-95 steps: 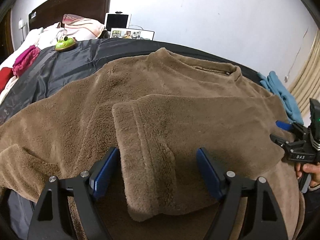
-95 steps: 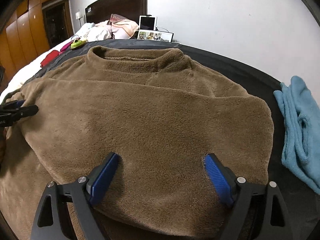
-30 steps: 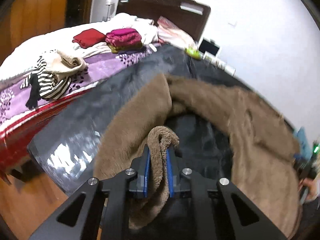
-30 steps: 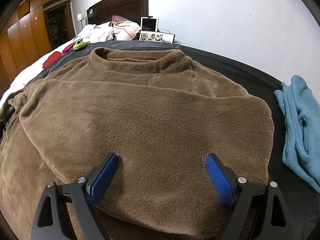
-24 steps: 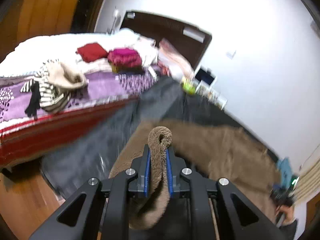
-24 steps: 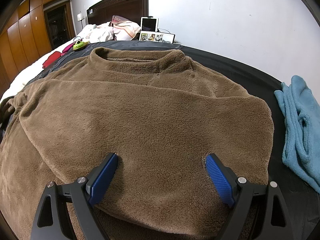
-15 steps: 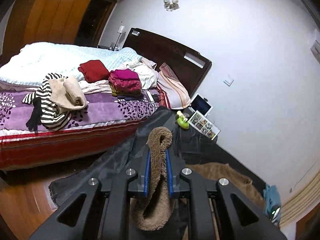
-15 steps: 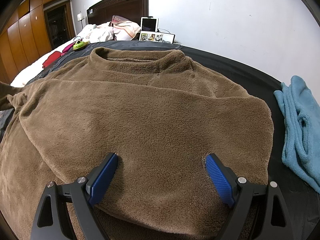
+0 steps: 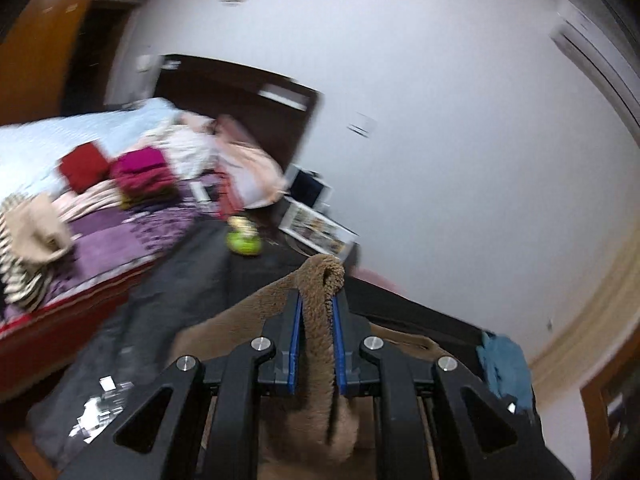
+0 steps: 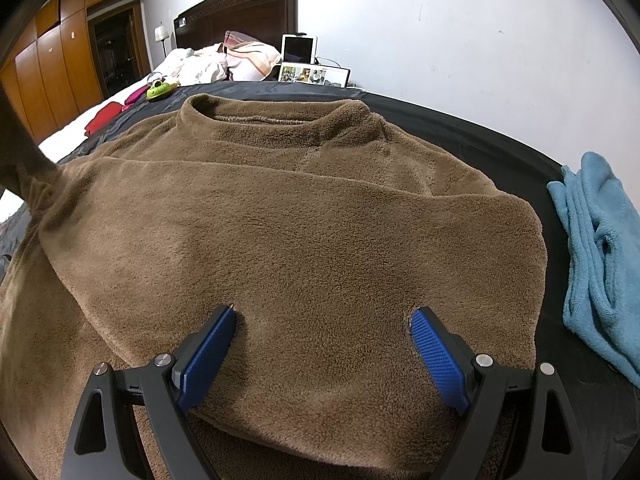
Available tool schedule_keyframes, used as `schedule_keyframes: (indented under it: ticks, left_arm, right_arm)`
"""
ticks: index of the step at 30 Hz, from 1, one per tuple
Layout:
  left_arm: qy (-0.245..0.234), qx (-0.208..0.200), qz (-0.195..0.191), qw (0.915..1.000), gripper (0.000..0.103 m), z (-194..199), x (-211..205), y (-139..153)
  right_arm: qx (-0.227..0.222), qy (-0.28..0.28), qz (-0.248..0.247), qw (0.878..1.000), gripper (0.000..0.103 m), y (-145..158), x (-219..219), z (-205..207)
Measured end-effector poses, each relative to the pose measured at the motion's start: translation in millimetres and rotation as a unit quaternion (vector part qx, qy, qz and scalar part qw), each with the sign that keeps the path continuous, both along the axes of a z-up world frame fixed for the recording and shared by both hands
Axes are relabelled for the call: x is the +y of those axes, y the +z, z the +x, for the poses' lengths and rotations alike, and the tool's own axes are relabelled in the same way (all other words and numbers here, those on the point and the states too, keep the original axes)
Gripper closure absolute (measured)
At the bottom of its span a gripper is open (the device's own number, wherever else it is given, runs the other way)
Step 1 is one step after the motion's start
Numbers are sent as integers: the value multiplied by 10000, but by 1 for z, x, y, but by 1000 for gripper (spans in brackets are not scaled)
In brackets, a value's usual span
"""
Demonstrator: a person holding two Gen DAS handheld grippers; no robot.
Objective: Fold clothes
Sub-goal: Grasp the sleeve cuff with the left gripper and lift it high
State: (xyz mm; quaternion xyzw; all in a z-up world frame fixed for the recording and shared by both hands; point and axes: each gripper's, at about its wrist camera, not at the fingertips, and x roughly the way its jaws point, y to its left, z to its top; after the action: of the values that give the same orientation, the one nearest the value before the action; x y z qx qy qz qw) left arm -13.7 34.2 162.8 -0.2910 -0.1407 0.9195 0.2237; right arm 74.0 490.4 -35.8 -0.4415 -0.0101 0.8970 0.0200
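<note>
A brown fleece sweater (image 10: 304, 216) lies spread on a dark sheet (image 10: 472, 128), collar at the far side and one sleeve folded across its body. My left gripper (image 9: 316, 312) is shut on a fold of the sweater's brown fleece (image 9: 320, 320), held high in the air; the cloth hangs down below the jaws. In the right wrist view that lifted fabric (image 10: 24, 152) stretches up at the left edge. My right gripper (image 10: 324, 320) is open, its blue pads (image 10: 436, 352) resting on the sweater's lower part with fleece between them.
A folded blue towel (image 10: 600, 248) lies at the right of the sheet. A green toy (image 10: 158, 90), a tablet (image 10: 298, 49) and a photo frame (image 10: 314, 74) stand at the far end. Folded clothes (image 9: 140, 172) lie on the purple bed beyond.
My left gripper rose with the brown fleece still pinched and swung toward the wall; the sweater's left edge lifted up. The right gripper stayed where it was.
</note>
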Motion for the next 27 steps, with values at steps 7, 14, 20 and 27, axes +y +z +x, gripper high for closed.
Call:
schedule_keyframes:
  ticks: [7,14,20,27]
  left_arm:
    - [-1262,-138,-265,9915,88,-9,136,-15]
    - [-2162,-530,-469,9738,88,-9,244,-55]
    - [-2706,-831,-625,9571,88,-3,299,-87]
    - [-3059,-1074,-853,9421,87,1,340,-118]
  right_arm:
    - [13,8,-49,10000,12,0,1,1]
    - [61,11,-248,9997,12,1,6,2]
    - [75,6,-288,9996,12,2,5,3]
    - [77,5,-286,9996,12,2,5,3]
